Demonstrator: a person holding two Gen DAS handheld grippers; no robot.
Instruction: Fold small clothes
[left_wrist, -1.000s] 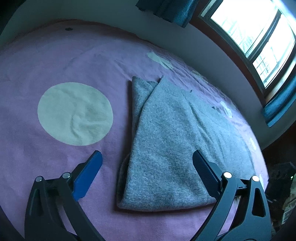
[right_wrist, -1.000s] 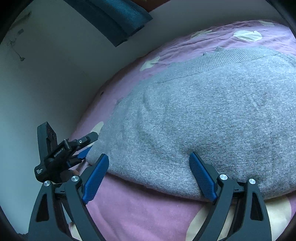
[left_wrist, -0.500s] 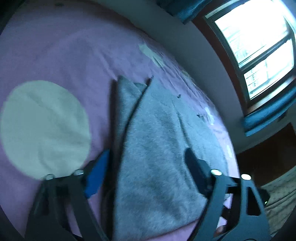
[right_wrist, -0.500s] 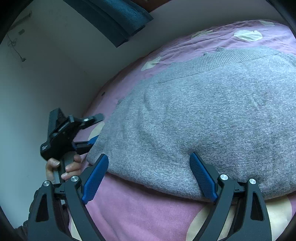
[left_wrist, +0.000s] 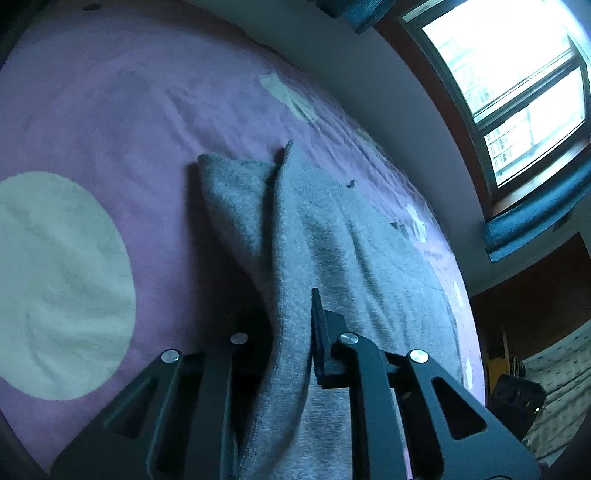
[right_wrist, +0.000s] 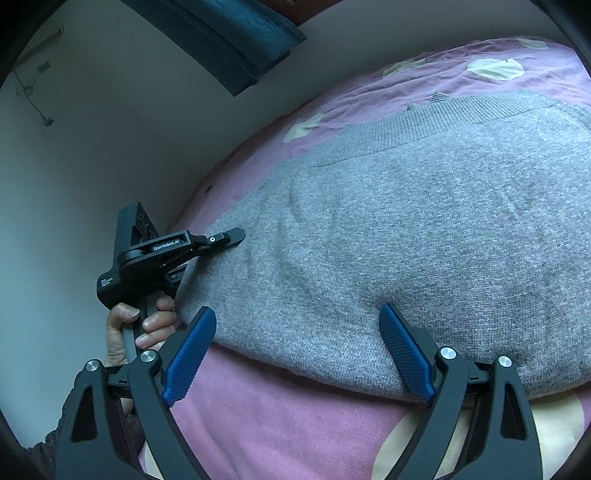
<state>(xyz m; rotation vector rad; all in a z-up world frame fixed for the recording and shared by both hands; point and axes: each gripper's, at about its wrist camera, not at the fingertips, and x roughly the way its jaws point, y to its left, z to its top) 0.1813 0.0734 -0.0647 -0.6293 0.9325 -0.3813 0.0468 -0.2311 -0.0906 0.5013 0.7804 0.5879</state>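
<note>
A grey knit sweater (left_wrist: 354, 251) lies partly folded on a pink bedsheet (left_wrist: 110, 110); it also fills the right wrist view (right_wrist: 406, 229). My left gripper (left_wrist: 291, 332) is shut on the sweater's near corner, which rises pinched between its jaws; it also shows in the right wrist view (right_wrist: 221, 240) at the sweater's left edge, held by a hand. My right gripper (right_wrist: 295, 347) is open, its blue pads (right_wrist: 406, 350) just at the sweater's near edge, holding nothing.
The sheet has cream circles (left_wrist: 55, 280). A white wall (right_wrist: 110, 147) runs along the bed's far side. A bright window (left_wrist: 509, 85) with blue curtains (left_wrist: 535, 221) is at the upper right. Dark furniture (left_wrist: 517, 398) stands beyond the bed's end.
My left gripper moved onto the sweater's corner and closed on it, lifting the fabric. My right gripper stayed open at the near edge.
</note>
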